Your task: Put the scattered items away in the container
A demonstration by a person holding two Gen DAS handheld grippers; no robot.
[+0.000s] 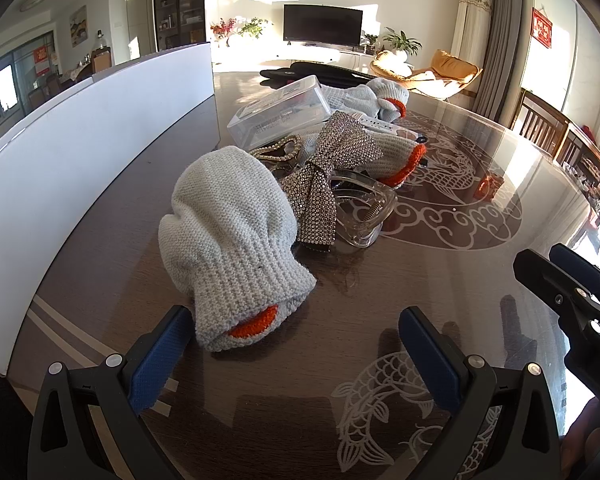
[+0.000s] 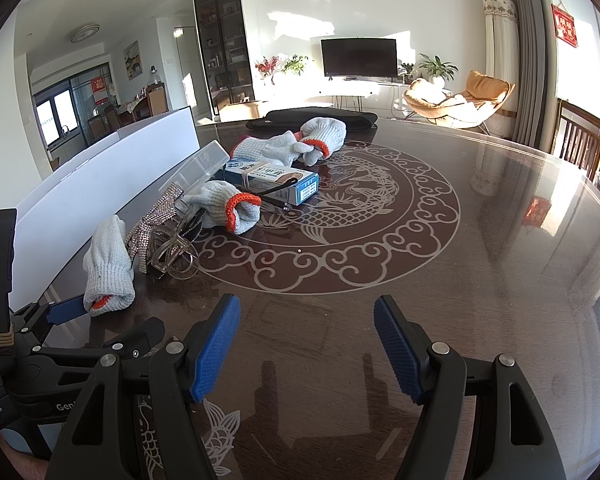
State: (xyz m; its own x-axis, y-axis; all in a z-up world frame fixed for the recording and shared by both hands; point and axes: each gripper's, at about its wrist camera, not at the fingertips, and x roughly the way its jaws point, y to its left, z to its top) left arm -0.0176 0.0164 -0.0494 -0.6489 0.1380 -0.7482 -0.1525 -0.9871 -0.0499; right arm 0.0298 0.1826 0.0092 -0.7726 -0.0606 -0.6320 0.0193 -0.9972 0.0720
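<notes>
Surface [image 2: 500, 240] of dark glossy wood carries everything. White container [image 1: 80, 152] stands at nine o'clock. Grey glove [image 1: 232, 248] lies near its wall, cuff just ahead of the left gripper [image 1: 296, 344], whose fingers are spread and empty. Right gripper [image 2: 308, 344] hovers at six o'clock, fingers spread too. Sparkly bow [image 1: 324, 184] and clear clip [image 1: 364, 212] sit beside the glove.

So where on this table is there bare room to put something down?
The right half of the table is bare, past the carved circle, and so is the strip before the right gripper. It's crowded along the white container: gloves, rhinestone bow, clear clip, boxes.
</notes>
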